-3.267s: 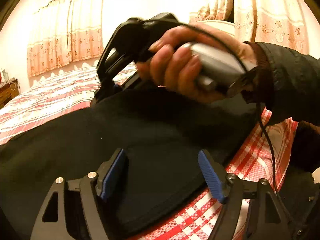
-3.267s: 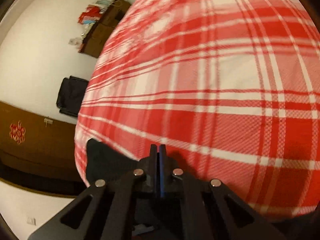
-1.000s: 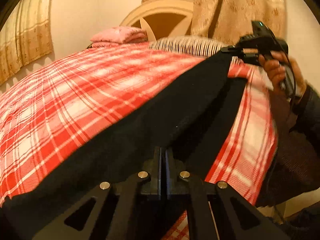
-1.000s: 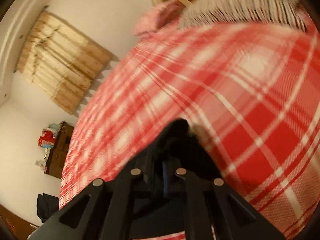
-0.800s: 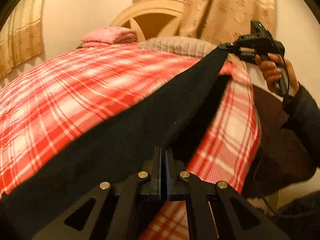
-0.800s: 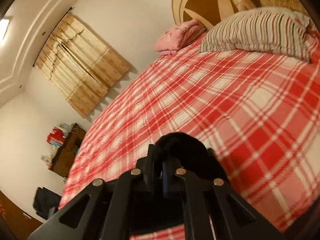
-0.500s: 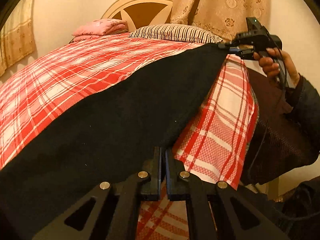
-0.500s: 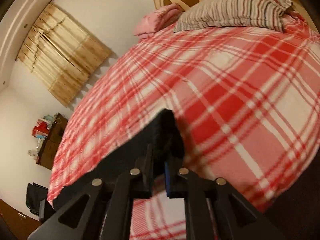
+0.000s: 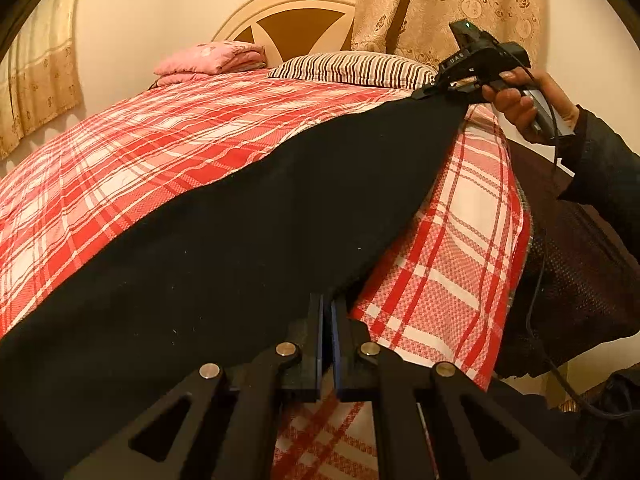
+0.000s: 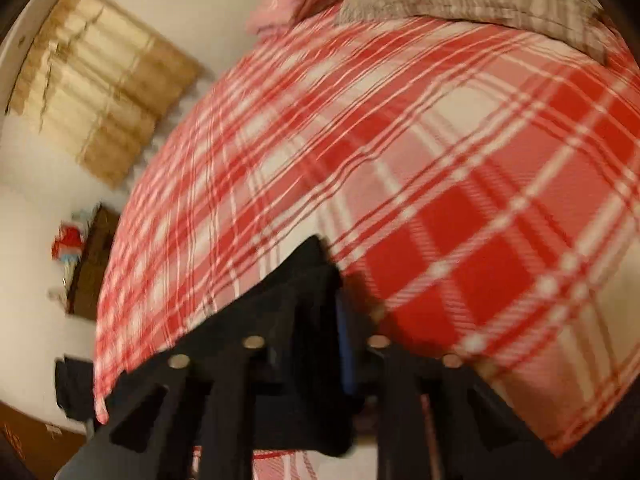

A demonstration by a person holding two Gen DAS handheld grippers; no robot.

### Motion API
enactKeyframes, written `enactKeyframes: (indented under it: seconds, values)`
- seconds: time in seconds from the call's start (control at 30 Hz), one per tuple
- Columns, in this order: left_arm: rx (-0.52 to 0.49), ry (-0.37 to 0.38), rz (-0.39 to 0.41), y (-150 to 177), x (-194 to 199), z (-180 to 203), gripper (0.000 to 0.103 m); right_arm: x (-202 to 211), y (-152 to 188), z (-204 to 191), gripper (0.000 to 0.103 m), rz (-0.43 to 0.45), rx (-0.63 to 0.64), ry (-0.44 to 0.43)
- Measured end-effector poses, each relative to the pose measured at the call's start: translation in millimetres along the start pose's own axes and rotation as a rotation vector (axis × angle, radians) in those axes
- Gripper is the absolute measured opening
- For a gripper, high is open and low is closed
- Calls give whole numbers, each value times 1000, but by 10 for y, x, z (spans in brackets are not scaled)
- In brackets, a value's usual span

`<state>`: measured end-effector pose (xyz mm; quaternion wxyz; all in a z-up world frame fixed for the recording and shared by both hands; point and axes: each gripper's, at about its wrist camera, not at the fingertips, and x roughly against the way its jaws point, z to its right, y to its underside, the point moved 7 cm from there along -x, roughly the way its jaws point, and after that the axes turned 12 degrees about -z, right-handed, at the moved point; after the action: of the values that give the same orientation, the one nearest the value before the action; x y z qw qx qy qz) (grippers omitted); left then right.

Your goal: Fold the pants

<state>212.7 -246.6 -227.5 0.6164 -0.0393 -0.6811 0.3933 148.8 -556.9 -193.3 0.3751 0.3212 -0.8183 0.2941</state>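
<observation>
The black pants [image 9: 240, 240] lie stretched along the near side of a red-and-white plaid bed [image 9: 160, 140]. My left gripper [image 9: 326, 312] is shut on the pants' near edge. In the left wrist view my right gripper [image 9: 430, 93] pinches the far corner of the pants near the striped pillow, low over the bed. In the blurred right wrist view that gripper [image 10: 332, 300] is shut on a black fold of the pants [image 10: 308, 268] over the plaid cover [image 10: 440, 160].
A striped pillow [image 9: 352, 68] and a folded pink blanket [image 9: 208, 60] lie at the headboard [image 9: 288, 20]. Curtains hang behind. A dark mesh cloth [image 9: 580, 272] hangs off the bed's right edge. A dark cabinet [image 10: 92, 260] stands by the far wall.
Both grippers closed on the pants and pulled them out long. Over the last second the right gripper lowered its corner toward the bed near the pillow, and the cloth spread flatter.
</observation>
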Motion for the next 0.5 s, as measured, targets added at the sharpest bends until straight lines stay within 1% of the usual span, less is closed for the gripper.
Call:
enactKeyframes:
  seconds: [0.07, 0.13, 0.2, 0.23, 0.3, 0.37, 0.43, 0.5]
  values:
    - [-2, -6, 2, -5, -4, 14, 4, 19, -21, -105, 7, 25, 35, 14]
    - [-6, -17, 6, -3, -5, 26, 4, 145, -61, -238, 6, 86, 68, -17]
    - [-8, -26, 8, 6, -10, 28, 4, 287, -93, -345, 6, 158, 99, -24]
    - [-10, -32, 10, 9, -13, 33, 4, 301, -117, -353, 6, 172, 103, -10]
    - [-19, -51, 16, 16, -17, 47, 4, 274, -154, -293, 6, 184, 96, 54]
    - [-27, -66, 15, 29, -11, 63, 4, 156, -173, -181, 7, 166, 99, 127]
    - [-32, -81, 7, 43, 20, 71, 4, 30, -174, 16, 9, 148, 70, 201]
    - [-42, -105, 6, 64, 78, 80, 5, 54, -148, 163, 10, 159, 38, 214]
